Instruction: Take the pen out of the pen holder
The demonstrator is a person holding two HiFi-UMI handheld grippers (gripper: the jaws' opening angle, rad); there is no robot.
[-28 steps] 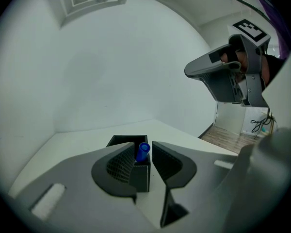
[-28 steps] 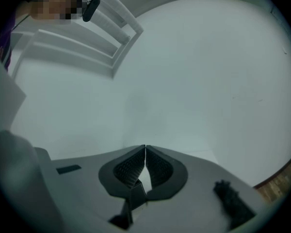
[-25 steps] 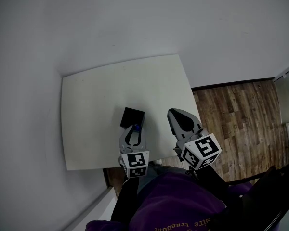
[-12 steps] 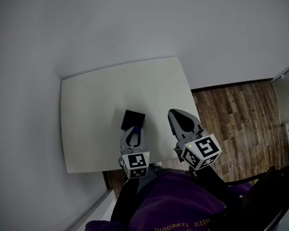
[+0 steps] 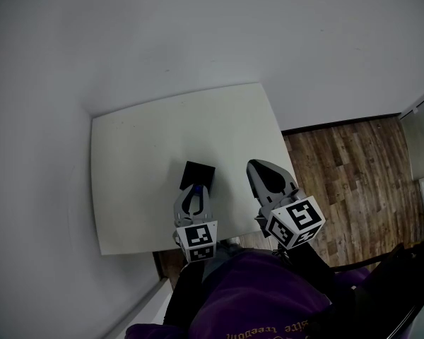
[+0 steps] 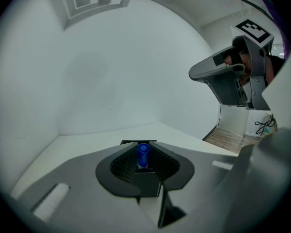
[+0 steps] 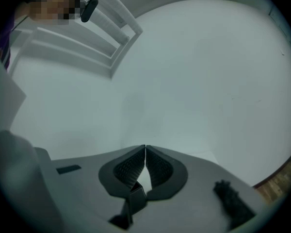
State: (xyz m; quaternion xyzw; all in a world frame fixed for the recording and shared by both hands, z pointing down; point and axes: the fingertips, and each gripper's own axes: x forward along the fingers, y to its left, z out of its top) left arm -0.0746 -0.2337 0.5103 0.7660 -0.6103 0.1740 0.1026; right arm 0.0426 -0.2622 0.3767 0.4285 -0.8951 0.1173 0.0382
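A black square pen holder (image 5: 198, 173) stands on the white table (image 5: 141, 154) near its front edge. A blue pen (image 5: 196, 188) sticks up out of it. My left gripper (image 5: 194, 193) reaches over the holder, and its jaws are closing. In the left gripper view the pen's blue top (image 6: 143, 154) stands between the ribbed pads (image 6: 121, 164) with a gap on each side. Only the holder's rim (image 6: 131, 142) shows behind the pads. My right gripper (image 5: 260, 167) hovers to the right of the holder, shut and empty. Its pads (image 7: 136, 166) meet at the tip.
The table stands against a plain white wall (image 5: 198, 41). Wooden floor (image 5: 346, 168) lies past its right edge. The right gripper's body (image 6: 223, 76) hangs at the upper right of the left gripper view. The person's purple sleeve (image 5: 261, 295) fills the bottom of the head view.
The left gripper's jaws have narrowed around the blue pen top. The right gripper has not moved.
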